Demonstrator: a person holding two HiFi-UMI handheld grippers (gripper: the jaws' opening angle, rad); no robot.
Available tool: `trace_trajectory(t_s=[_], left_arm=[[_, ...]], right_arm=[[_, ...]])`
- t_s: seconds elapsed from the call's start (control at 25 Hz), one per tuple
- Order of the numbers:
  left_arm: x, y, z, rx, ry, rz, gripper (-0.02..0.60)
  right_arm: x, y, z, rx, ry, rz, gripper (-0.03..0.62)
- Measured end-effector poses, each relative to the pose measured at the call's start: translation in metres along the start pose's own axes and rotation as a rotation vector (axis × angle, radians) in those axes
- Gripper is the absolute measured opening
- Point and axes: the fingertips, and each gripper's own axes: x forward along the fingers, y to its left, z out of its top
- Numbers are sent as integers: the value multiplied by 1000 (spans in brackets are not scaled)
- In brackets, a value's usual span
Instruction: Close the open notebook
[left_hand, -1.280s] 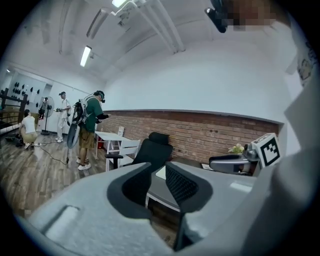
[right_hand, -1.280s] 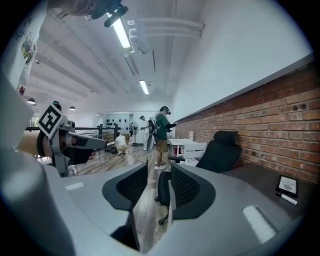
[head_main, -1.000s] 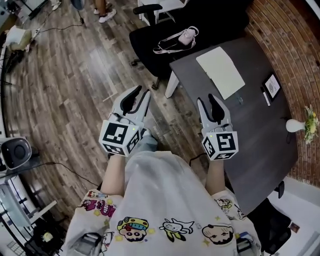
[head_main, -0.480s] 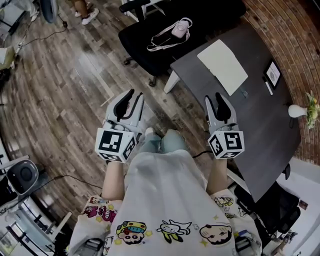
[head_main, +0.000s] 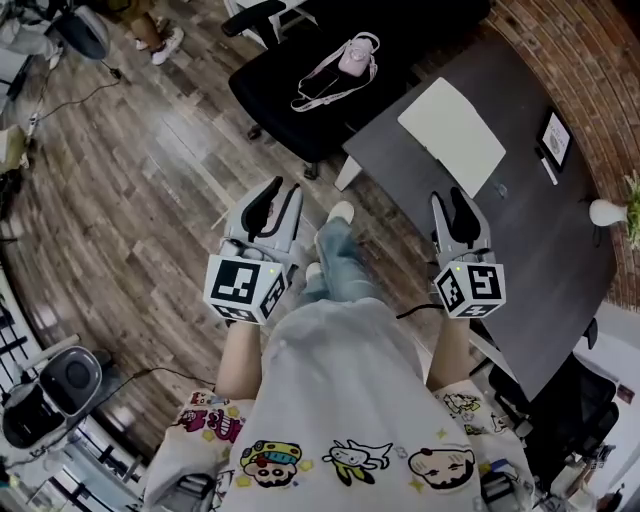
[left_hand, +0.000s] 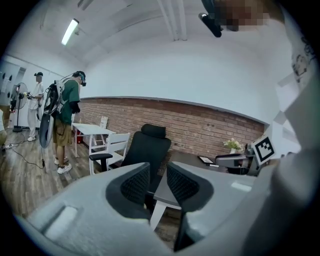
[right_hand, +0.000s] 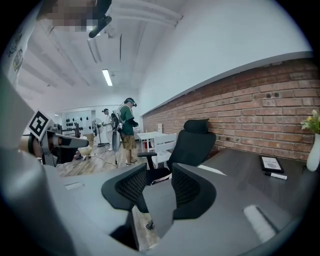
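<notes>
The open notebook (head_main: 452, 122) lies flat with pale blank pages on the dark desk (head_main: 540, 230), at its far end near the office chair. My left gripper (head_main: 272, 195) hangs over the wooden floor, well short of the desk, its jaws apart and empty. My right gripper (head_main: 455, 200) hovers by the desk's near edge, some way short of the notebook, also open with nothing between the fingers. In the right gripper view a pale strip of the notebook (right_hand: 210, 169) shows just past the gripper (right_hand: 159, 175). The left gripper view looks past its jaws (left_hand: 157, 172) at the chair and desk corner.
A black office chair (head_main: 330, 50) carrying a pink bag (head_main: 352, 62) stands beside the desk's far corner. A small framed card (head_main: 555, 138), a pen (head_main: 545, 168) and a white vase (head_main: 607, 212) sit along the desk near the brick wall. Other people stand far off across the room.
Both grippers have moved forward and a little lower toward the desk. The person's leg has stepped forward between them. The notebook has not moved.
</notes>
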Motion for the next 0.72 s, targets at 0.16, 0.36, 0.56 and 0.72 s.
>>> trace_trajectory(t_s=[0.16, 0.36, 0.56, 0.72], left_arm=[[40, 19, 20, 33, -4, -25, 98], [101, 31, 57, 59, -9, -55, 98], [183, 7, 99, 89, -28, -169, 98], [242, -24, 110, 123, -14, -275, 98]], right_arm=[[37, -18, 14, 13, -34, -41, 152], [86, -41, 48, 15, -63, -38, 155], [98, -96, 74, 51, -104, -116, 161], [95, -144, 74, 97, -111, -201, 164]])
